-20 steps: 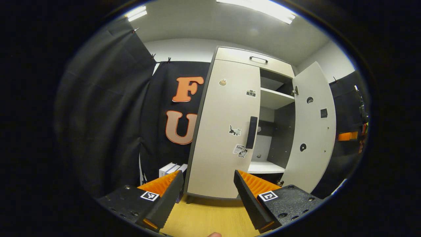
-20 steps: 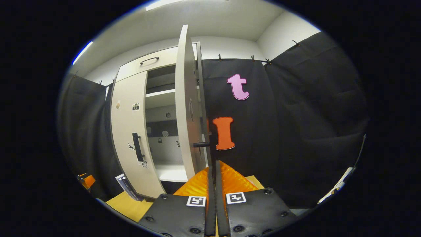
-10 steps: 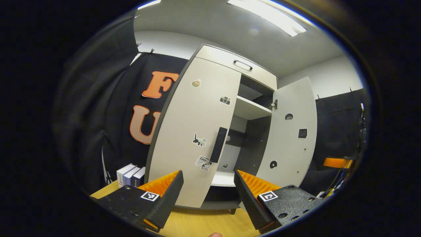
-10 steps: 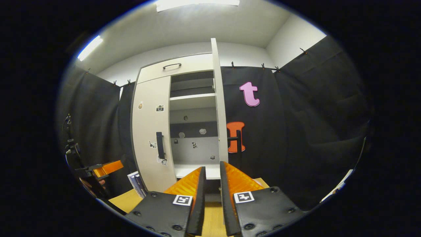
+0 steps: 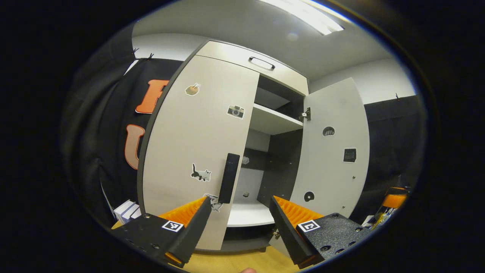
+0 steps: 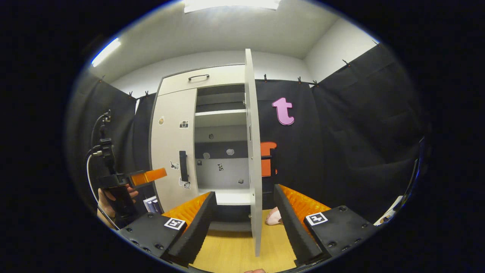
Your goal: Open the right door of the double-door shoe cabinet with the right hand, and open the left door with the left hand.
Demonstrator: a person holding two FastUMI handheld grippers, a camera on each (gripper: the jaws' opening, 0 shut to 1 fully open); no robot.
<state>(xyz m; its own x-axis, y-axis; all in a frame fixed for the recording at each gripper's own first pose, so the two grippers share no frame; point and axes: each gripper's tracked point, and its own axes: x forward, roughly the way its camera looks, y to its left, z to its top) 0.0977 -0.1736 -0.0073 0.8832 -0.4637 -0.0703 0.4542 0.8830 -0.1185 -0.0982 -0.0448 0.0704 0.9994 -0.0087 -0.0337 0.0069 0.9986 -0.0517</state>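
Note:
The pale shoe cabinet [image 5: 235, 57] has its left door [image 5: 189, 144] closed, with a black vertical handle [image 5: 229, 178] at the door's right edge. My left gripper [image 5: 239, 204] is open just below and in front of that handle, not touching it. The right door [image 5: 333, 151] stands swung out, baring shelves [image 5: 271, 121]. In the right gripper view that door [image 6: 253, 151] is edge-on, its handle [image 6: 272, 163] on the far side. My right gripper [image 6: 244, 193] is open, its fingers either side of the door's edge and apart from it. The left gripper [image 6: 147, 176] shows at left, held by a hand [image 6: 113, 197].
Several books [image 5: 127, 210] stand on the wooden floor [image 6: 235, 250] left of the cabinet. A pale pink object [image 6: 273, 217] lies on the floor behind the open door. A drawer with a handle [image 5: 261, 62] tops the cabinet. Black cloth hangs on both sides.
My right gripper went from shut to open and now faces the right door's edge. My left gripper moved closer to the left door, its handle now just above the fingertips.

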